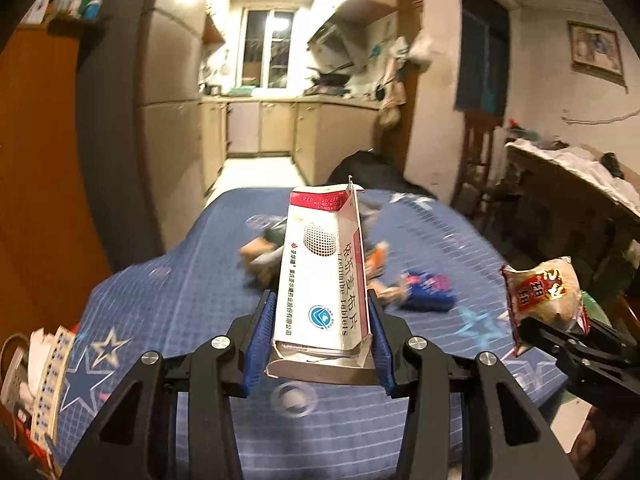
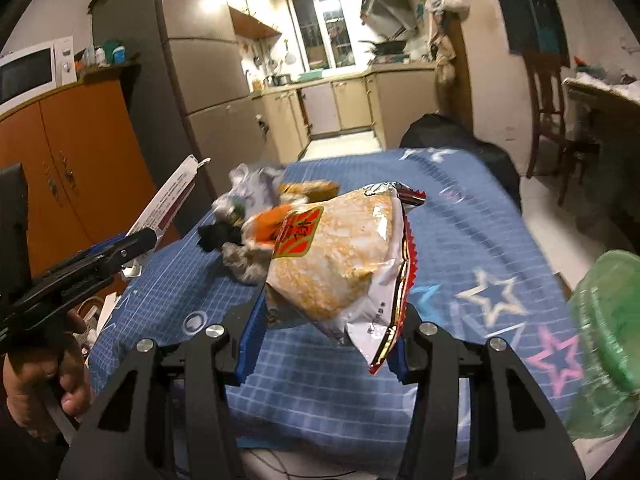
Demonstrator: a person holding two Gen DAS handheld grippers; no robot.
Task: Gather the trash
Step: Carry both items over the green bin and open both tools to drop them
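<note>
The left hand-held gripper [image 1: 322,340] is clamped on a white and red tablet box [image 1: 324,272], which stands upright between its blue pads above the blue star-patterned bench [image 1: 168,292]. The right hand-held gripper [image 2: 326,328] is clamped on a crinkled snack bag [image 2: 340,256], held clear of the bench cover. More wrappers [image 2: 248,220] lie heaped in a blurred pile near the bench's middle, and a green plastic container [image 2: 608,340] shows at the right edge.
</note>
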